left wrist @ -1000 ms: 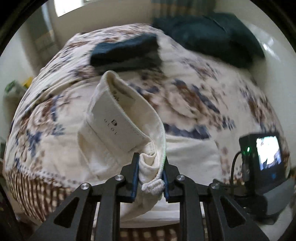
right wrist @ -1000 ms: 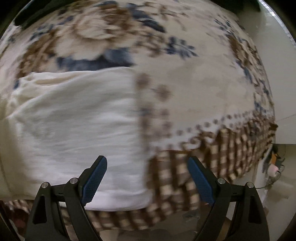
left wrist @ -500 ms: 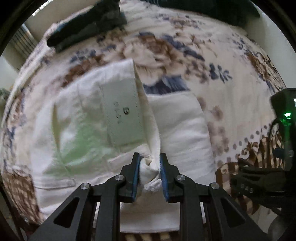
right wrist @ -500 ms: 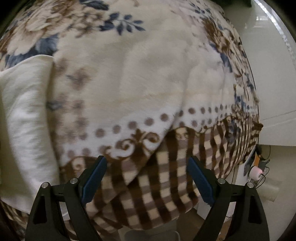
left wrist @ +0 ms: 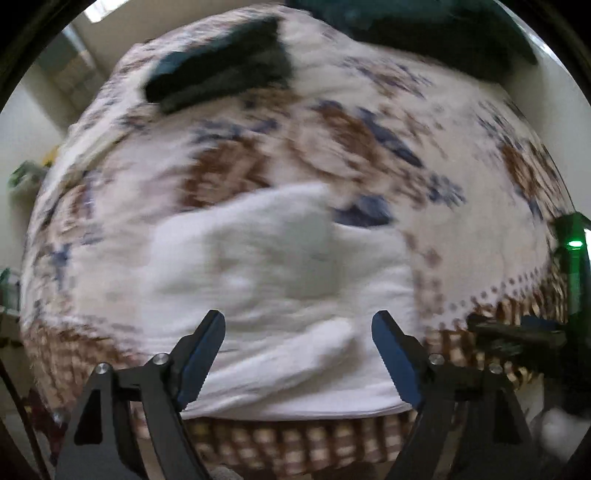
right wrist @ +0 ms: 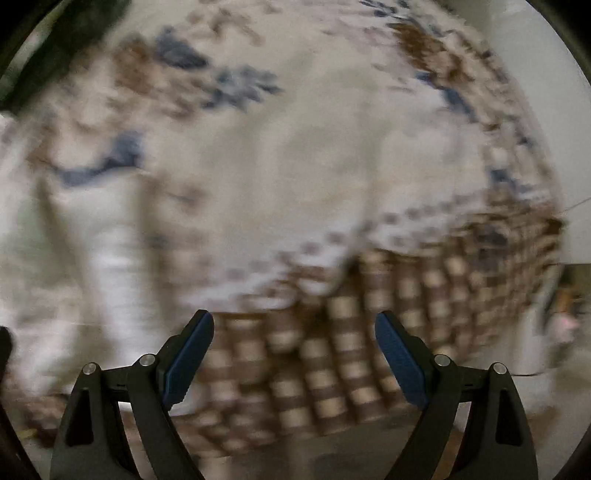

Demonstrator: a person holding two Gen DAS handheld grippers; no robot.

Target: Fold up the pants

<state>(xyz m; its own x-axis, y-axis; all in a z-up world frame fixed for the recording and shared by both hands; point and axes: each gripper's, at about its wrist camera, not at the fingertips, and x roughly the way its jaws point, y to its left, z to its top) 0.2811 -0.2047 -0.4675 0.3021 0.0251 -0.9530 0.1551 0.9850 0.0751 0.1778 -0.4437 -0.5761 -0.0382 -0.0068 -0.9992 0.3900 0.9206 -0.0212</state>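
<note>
The cream white pants (left wrist: 280, 280) lie folded in a thick stack on the floral blanket near the bed's front edge. My left gripper (left wrist: 297, 350) is open and empty, held just above and in front of the stack. In the right wrist view the pants (right wrist: 74, 266) show blurred at the left. My right gripper (right wrist: 293, 354) is open and empty over the checked border of the blanket, to the right of the pants. Both views are motion blurred.
The floral blanket (left wrist: 369, 147) covers the bed. A dark folded garment (left wrist: 218, 62) lies at the far side, and dark pillows (left wrist: 443, 33) at the head. The other gripper's body with a green light (left wrist: 572, 258) shows at the right. The bed edge (right wrist: 332, 369) drops to the floor.
My left gripper has let go of the pants' waistband, opened and pulled back; the folded part now lies flat on the stack. My right gripper stayed open and swung slightly back left.
</note>
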